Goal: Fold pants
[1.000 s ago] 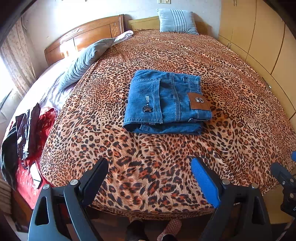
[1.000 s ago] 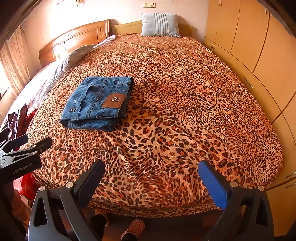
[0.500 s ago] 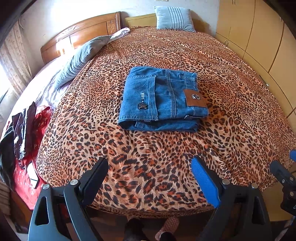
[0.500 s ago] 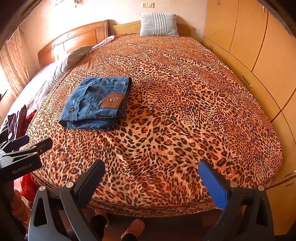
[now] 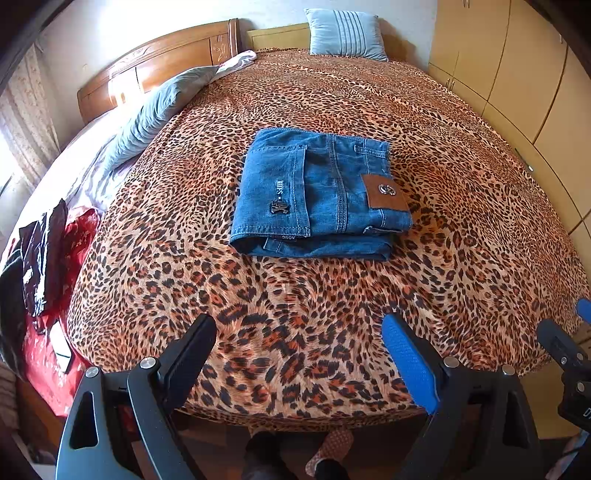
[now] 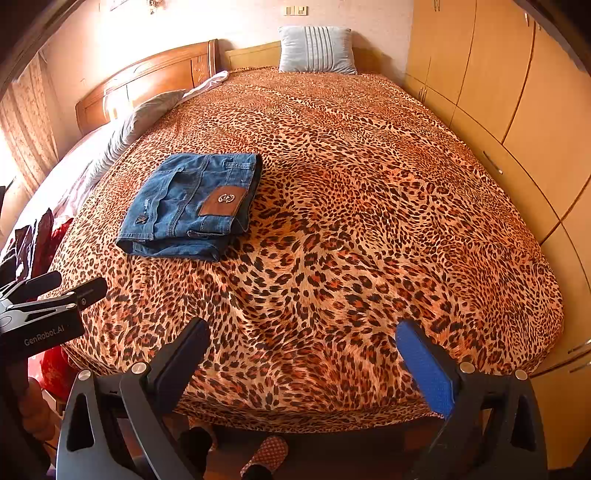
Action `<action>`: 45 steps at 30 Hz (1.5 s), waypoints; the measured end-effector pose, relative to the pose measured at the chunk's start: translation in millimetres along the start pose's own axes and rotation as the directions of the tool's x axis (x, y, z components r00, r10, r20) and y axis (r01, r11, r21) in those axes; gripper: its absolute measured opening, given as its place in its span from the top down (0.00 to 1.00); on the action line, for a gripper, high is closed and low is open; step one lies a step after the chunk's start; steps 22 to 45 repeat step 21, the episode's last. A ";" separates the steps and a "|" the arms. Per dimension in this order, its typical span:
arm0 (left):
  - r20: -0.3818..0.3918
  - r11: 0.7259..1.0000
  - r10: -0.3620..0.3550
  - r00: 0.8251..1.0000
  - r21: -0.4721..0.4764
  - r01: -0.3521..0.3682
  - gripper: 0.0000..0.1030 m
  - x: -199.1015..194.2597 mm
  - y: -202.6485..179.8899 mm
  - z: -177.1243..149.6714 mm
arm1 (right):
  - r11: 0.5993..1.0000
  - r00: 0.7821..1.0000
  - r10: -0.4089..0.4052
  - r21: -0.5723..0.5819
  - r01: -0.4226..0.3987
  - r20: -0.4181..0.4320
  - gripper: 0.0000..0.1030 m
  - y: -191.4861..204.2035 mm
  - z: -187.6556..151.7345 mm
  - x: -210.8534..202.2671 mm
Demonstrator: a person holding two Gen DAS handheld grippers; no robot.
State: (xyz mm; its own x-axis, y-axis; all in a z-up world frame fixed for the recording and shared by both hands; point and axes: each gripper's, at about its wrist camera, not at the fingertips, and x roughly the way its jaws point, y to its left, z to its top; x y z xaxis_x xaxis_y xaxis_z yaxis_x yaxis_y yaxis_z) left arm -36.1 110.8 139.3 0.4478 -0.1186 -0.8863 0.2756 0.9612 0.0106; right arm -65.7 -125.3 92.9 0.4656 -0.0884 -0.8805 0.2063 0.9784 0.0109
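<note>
Blue denim pants (image 5: 317,194) lie folded into a compact rectangle on the leopard-print bed cover (image 5: 295,314), a brown leather patch facing up. In the right wrist view the same pants (image 6: 192,206) sit left of centre. My left gripper (image 5: 299,339) hangs open over the foot edge of the bed, well short of the pants, nothing between its fingers. My right gripper (image 6: 303,343) is open too, over the foot edge and to the right of the pants. The left gripper's body (image 6: 44,306) shows at the left edge of the right wrist view.
A light blue striped pillow (image 5: 345,35) leans at the wooden headboard (image 5: 159,62). A grey pillow (image 5: 155,114) and red and dark clothes (image 5: 44,258) lie to the left. Wardrobe doors (image 6: 517,92) run along the right. A person's slippered feet (image 5: 295,458) stand at the bed's foot.
Both grippers have drawn slightly back and shifted; the pants appear a little lower and nearer the centre in the left wrist view. The pants lie unmoved on the bed.
</note>
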 end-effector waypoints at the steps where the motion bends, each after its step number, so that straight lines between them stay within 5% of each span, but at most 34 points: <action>1: -0.002 1.000 -0.001 1.000 -0.002 0.001 0.11 0.5 0.2 0.0 | 1.000 1.000 -0.001 0.000 0.001 0.000 0.02 -0.8 0.1 -0.1; 45: 0.017 0.997 0.059 0.998 -0.058 -0.058 0.10 2.2 2.8 2.3 | 1.000 1.000 -0.005 0.015 0.005 -0.013 0.02 -5.7 -0.6 5.3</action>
